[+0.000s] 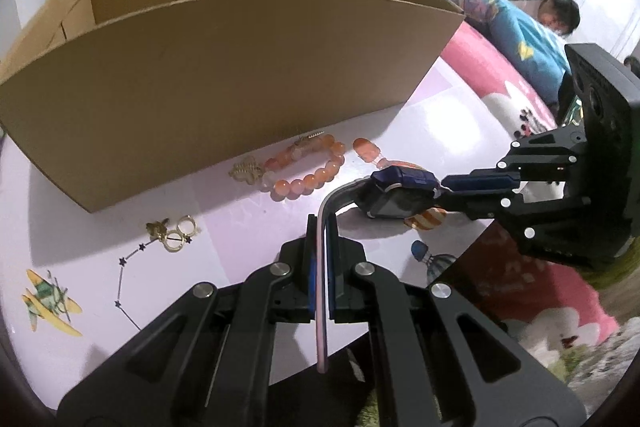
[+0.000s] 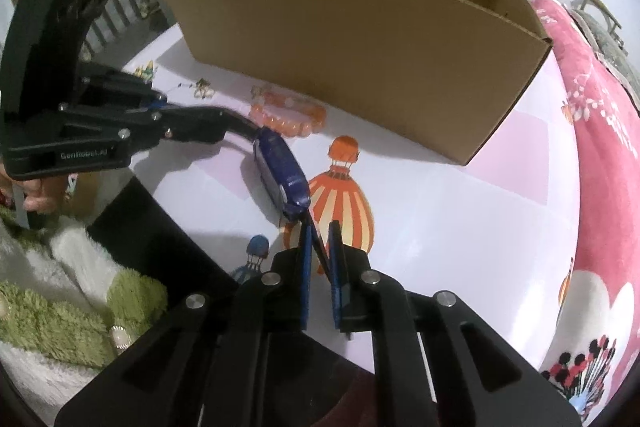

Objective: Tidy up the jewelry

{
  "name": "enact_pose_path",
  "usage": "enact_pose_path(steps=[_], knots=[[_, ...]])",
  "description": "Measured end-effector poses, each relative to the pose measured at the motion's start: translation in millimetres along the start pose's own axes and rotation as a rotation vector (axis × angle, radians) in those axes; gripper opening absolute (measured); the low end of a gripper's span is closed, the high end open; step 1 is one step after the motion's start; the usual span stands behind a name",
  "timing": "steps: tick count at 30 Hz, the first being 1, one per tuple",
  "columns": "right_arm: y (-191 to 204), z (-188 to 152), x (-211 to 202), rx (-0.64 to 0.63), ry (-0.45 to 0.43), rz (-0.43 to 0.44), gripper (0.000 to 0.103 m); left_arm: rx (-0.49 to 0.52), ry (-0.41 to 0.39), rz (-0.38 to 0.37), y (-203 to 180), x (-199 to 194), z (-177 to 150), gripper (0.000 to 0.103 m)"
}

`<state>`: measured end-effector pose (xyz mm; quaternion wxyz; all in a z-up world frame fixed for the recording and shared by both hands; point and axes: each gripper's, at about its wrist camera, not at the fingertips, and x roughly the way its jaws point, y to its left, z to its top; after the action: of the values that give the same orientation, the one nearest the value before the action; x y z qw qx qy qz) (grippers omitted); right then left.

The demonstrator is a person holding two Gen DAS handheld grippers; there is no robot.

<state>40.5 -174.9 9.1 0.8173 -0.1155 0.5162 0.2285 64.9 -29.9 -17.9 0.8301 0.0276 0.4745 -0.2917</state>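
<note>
Pointing steeply down, both hand-held grippers (image 1: 320, 247) (image 2: 320, 247) clamp watch (image 1: 394, 197) (straps pinched).

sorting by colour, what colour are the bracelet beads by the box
Orange to pale peach; the bracelet shows best in the left wrist view.

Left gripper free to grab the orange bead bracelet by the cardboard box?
Probably not yet: the left gripper is shut on the blue watch's pinkish strap. The orange bead bracelet itself lies uncovered on the table.

- The small gold rings (image 1: 176, 233) are too tiny to count.
- The big brown cardboard box's (image 1: 224, 83) floor is hidden behind its front wall.
- The blue watch's (image 2: 282, 173) face is turned away.
</note>
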Motion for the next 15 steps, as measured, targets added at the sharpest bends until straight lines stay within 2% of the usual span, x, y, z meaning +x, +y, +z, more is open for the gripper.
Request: enact_pose_path(steps=[6,15], knots=[[14.0,0.7,19.1,-0.025,0.040,-0.033,0.009,0.028,-0.004,0.030,-4.1,-0.5,-1.0,0.003],[14.9,2.3,18.0,0.011,0.029,-0.047,0.007,0.030,0.002,0.040,-6.5,-0.2,-0.1,0.003]])
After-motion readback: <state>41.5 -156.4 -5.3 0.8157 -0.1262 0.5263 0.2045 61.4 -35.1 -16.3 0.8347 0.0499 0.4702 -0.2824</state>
